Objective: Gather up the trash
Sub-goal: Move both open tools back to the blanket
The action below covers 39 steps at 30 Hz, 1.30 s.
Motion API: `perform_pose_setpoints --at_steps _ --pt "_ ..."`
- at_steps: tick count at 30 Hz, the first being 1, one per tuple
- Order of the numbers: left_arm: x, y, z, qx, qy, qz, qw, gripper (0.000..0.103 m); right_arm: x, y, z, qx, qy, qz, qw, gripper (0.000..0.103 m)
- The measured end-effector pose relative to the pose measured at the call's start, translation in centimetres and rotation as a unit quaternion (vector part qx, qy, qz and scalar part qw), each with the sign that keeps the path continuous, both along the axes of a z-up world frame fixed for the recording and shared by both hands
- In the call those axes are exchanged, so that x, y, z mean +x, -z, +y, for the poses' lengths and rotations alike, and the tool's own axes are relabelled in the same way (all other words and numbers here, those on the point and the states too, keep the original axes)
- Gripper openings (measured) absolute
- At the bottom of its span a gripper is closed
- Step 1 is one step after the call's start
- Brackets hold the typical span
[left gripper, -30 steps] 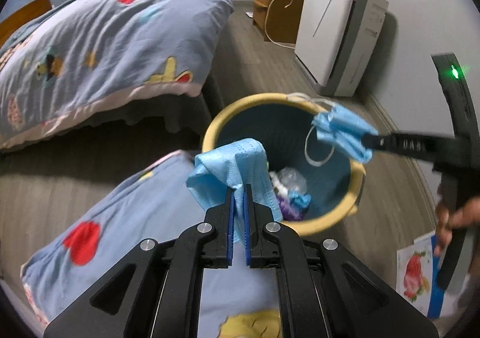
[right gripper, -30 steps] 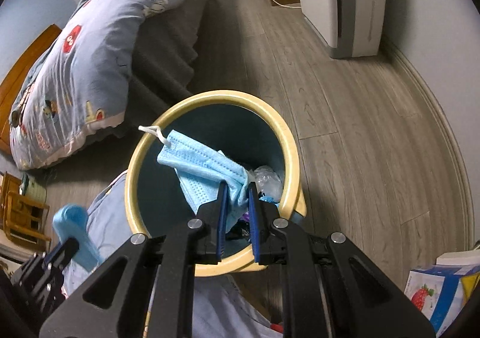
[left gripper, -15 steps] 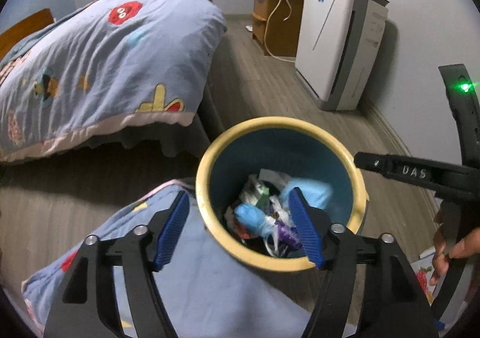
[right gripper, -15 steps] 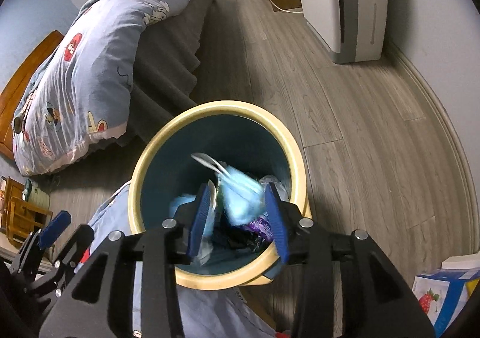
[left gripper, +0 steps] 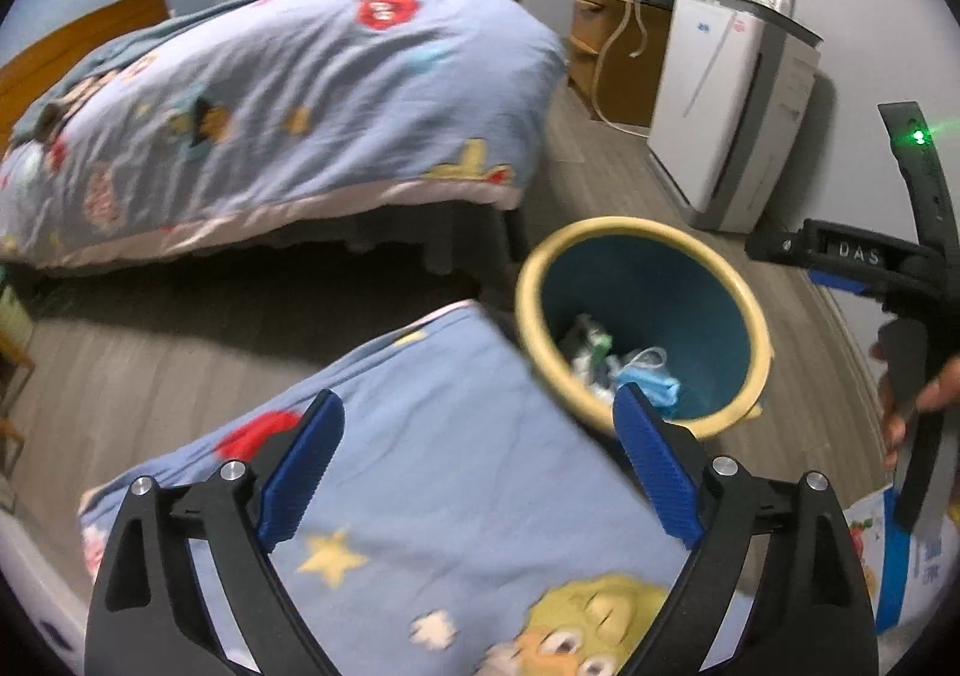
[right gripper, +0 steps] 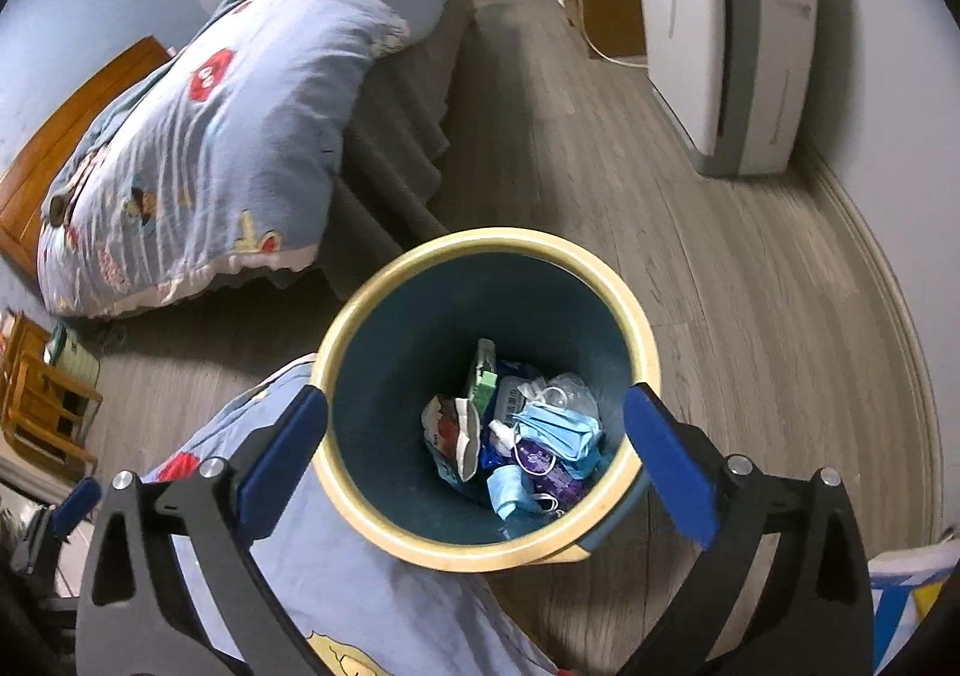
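Looking down from the right wrist, the bin (right gripper: 480, 394) shows its whole floor: two blue face masks (right gripper: 561, 433) lie among wrappers, a green packet and clear plastic near the bottom's right side. The right gripper (right gripper: 474, 439) hangs above the rim, its fingers (right gripper: 669, 466) having just been opening, now spread wide with nothing between them. From the left wrist, only one mask (left gripper: 648, 382) peeks over the bin's (left gripper: 642, 316) near rim, but this view alone shows the right gripper's (left gripper: 852, 268) side and the person's hand (left gripper: 918, 406) on its handle. The left gripper (left gripper: 474, 463) hangs over a patterned quilt (left gripper: 420, 496), its fingers (left gripper: 300, 460) also just opened wide and empty. The bed (left gripper: 270, 106) and a white appliance (left gripper: 726, 100) appear in both.
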<state>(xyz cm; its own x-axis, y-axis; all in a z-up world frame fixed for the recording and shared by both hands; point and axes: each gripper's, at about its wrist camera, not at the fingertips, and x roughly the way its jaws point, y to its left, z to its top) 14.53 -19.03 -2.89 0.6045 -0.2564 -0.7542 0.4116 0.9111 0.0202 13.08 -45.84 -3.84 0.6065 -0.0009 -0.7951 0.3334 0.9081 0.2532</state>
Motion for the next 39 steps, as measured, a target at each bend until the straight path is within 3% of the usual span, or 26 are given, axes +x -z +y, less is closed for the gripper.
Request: perform_pose_setpoints --at_steps 10,18,24,31,39 --pt "-4.4 -2.6 13.4 0.027 -0.083 -0.019 0.996 0.093 -0.9 -1.9 7.1 0.006 -0.061 -0.006 0.998 0.097" --pt "-7.7 -0.6 19.8 0.019 -0.132 0.01 0.9911 0.093 -2.4 -2.8 14.1 0.031 -0.102 -0.008 0.994 0.097" --pt "-9.2 1.3 21.6 0.045 -0.127 0.027 0.9905 0.093 -3.4 -2.4 19.1 -0.009 -0.14 0.006 0.99 0.097" --pt "-10.0 2.2 22.4 0.034 -0.117 0.036 0.9919 0.093 -4.8 -0.8 23.1 -0.023 -0.154 0.028 0.987 0.097" --pt "-10.4 3.9 21.5 0.052 -0.089 0.05 0.9934 0.093 -5.5 1.7 26.5 -0.054 -0.174 0.058 0.982 0.097"
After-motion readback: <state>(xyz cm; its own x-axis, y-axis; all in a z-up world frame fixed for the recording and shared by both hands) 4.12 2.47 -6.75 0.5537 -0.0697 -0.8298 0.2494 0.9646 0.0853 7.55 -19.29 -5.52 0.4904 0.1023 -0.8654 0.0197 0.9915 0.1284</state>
